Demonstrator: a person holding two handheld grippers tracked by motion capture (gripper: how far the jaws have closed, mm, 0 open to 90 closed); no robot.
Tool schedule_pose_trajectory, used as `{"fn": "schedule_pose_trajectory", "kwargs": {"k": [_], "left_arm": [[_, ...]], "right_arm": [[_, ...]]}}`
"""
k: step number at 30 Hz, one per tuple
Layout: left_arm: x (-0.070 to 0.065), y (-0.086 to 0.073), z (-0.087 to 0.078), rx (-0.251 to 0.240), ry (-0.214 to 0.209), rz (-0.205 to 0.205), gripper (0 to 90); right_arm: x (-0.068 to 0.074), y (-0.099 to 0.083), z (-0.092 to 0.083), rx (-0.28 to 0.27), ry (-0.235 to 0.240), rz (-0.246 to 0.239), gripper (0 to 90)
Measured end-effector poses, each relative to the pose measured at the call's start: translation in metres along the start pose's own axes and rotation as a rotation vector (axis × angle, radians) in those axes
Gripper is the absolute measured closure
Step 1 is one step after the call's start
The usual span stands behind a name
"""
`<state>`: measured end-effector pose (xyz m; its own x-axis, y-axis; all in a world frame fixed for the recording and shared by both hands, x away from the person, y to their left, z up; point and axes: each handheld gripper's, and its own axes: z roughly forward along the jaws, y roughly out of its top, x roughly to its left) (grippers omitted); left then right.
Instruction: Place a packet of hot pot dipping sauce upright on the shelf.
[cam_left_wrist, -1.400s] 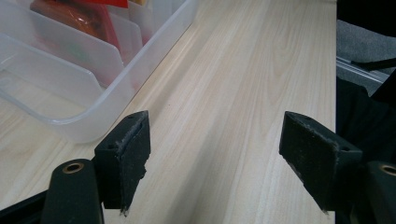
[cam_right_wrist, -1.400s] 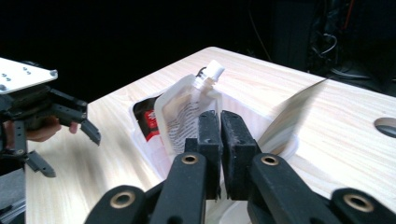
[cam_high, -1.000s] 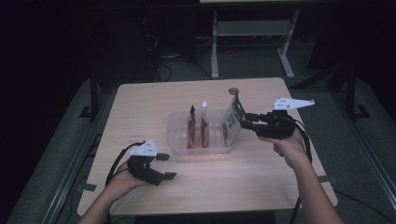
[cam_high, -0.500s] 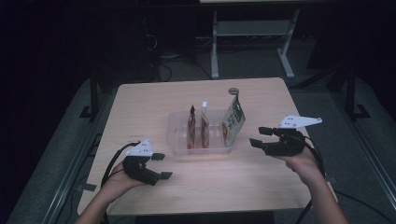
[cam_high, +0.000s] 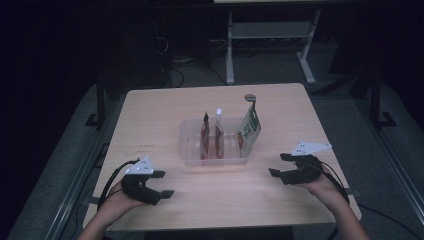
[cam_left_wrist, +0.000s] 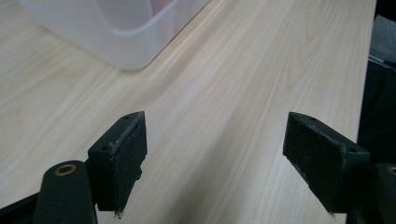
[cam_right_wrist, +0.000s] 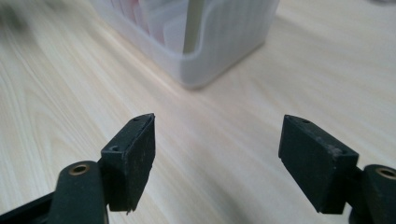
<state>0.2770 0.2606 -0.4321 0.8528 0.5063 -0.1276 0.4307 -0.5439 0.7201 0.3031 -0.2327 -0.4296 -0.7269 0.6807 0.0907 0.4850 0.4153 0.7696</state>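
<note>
The green and white printed pouch (cam_high: 249, 129) now stands at the right end of the clear plastic rectangular tub (cam_high: 215, 157), leaning against its right wall, in the middle of the pale wooden counter (cam_high: 165, 107); two slimmer red-brown pouches (cam_high: 212, 137) stand upright beside it, toward the tub's middle. A second ago the right tongs (cam_high: 278, 165) were up at that green pouch; since then their jaws have been opening and they have drawn down and back toward the counter's near right corner, where they rest with nothing between the jaws, facing the tub's corner (cam_right_wrist: 205, 65). That reads as the pouch being let go and its placing done. The left tongs (cam_high: 161, 183) lie near the near left corner, gaping and empty, having shifted only slightly since the earlier frames.
</note>
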Motion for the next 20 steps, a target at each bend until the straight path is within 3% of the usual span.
{"fn": "schedule_pose_trajectory", "kwargs": {"k": [1,4,7,11,15,20], "left_arm": [[0.001,-0.003,0.001,0.008,0.004,-0.001,21.5],[0.002,-0.011,0.003,0.068,0.038,0.046,21.4],[0.007,-0.015,0.003,0.091,0.061,0.051,20.5],[0.009,-0.016,0.005,0.086,0.068,0.053,18.8],[0.009,-0.017,0.007,0.116,0.082,0.088,18.3],[0.01,-0.018,0.008,0.117,0.083,0.082,18.3]], "right_arm": [[-0.001,-0.003,0.002,0.006,0.005,0.004,26.1],[-0.001,-0.01,0.007,0.022,-0.004,0.003,24.6],[-0.001,-0.014,0.01,0.03,-0.012,-0.004,23.5],[-0.003,-0.017,0.012,0.032,-0.015,-0.026,22.0],[-0.006,-0.019,0.012,0.026,-0.018,-0.02,20.9],[-0.009,-0.02,0.011,0.021,-0.019,-0.02,20.5]]}}
